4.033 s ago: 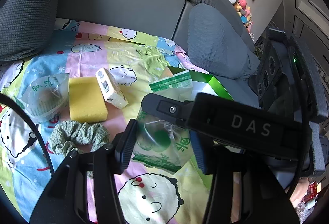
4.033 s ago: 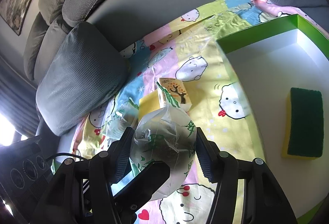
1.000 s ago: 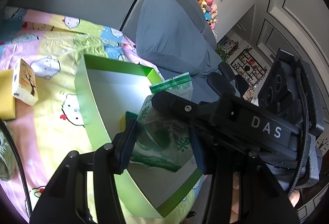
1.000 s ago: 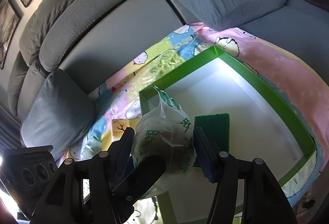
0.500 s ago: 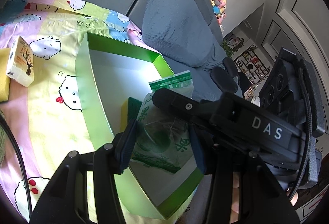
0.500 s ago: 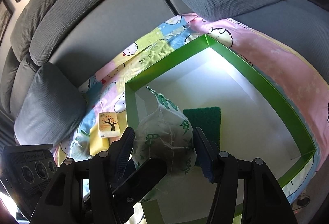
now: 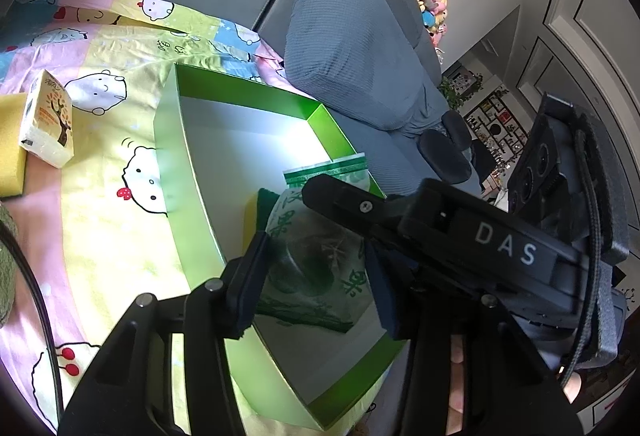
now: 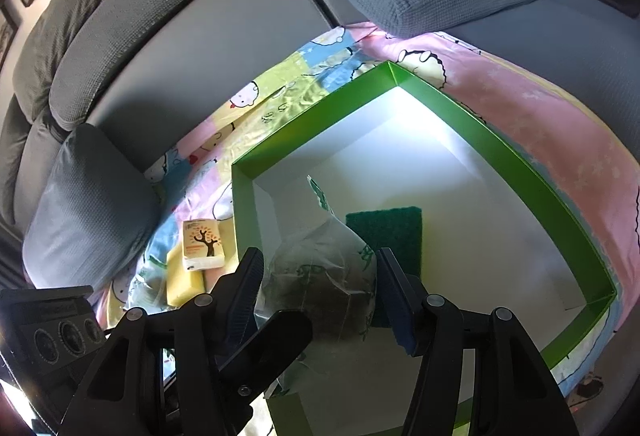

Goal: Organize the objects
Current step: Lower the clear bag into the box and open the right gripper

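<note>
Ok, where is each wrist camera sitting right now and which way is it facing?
Left wrist: behind the left gripper, looking down over the green box toward the sofa corner; its own fingers, the right gripper's body and a hand show.
Right wrist: behind the right gripper, looking down into the box toward the sofa back; its fingers and the left gripper show.
Shared: clear bag, box, green sponge, tissue pack.

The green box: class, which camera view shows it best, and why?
The right wrist view: the green box shows nearly its whole rim and its white floor. In the left wrist view the green box appears too, but the bag and grippers hide its near end.
</note>
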The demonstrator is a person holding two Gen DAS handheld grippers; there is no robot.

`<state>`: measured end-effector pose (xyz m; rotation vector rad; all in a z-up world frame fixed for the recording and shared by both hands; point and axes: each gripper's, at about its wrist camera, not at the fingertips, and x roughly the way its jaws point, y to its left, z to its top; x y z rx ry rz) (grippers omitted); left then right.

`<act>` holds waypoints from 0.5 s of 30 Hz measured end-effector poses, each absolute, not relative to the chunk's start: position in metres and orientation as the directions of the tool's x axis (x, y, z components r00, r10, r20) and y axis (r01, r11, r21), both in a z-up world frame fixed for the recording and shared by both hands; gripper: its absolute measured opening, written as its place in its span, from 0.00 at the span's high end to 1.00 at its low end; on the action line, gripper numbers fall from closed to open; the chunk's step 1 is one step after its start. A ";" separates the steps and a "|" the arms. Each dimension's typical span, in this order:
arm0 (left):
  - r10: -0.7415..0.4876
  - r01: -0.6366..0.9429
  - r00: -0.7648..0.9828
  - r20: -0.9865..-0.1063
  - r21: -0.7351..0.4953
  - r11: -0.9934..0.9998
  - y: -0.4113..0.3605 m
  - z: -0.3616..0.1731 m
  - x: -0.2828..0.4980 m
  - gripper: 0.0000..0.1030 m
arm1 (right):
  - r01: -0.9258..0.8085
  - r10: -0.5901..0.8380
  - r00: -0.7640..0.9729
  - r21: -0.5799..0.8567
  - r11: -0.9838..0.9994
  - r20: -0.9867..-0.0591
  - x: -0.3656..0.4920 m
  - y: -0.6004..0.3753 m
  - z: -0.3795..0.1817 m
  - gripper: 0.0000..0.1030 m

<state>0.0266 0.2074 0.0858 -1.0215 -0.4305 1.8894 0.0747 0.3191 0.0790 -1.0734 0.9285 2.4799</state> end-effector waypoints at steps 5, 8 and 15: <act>0.856 -0.547 -0.220 -0.468 -0.668 -0.505 0.207 0.086 0.025 0.55 | -0.503 0.017 -0.677 0.446 -0.740 -0.736 0.076 0.324 0.076 0.42; 0.862 -0.537 -0.213 -0.460 -0.682 -0.497 0.205 0.086 0.024 0.55 | -0.496 0.008 -0.685 0.458 -0.738 -0.729 0.077 0.325 0.076 0.42; 0.863 -0.538 -0.210 -0.458 -0.683 -0.494 0.203 0.088 0.026 0.54 | -0.497 0.009 -0.691 0.466 -0.732 -0.723 0.078 0.324 0.078 0.42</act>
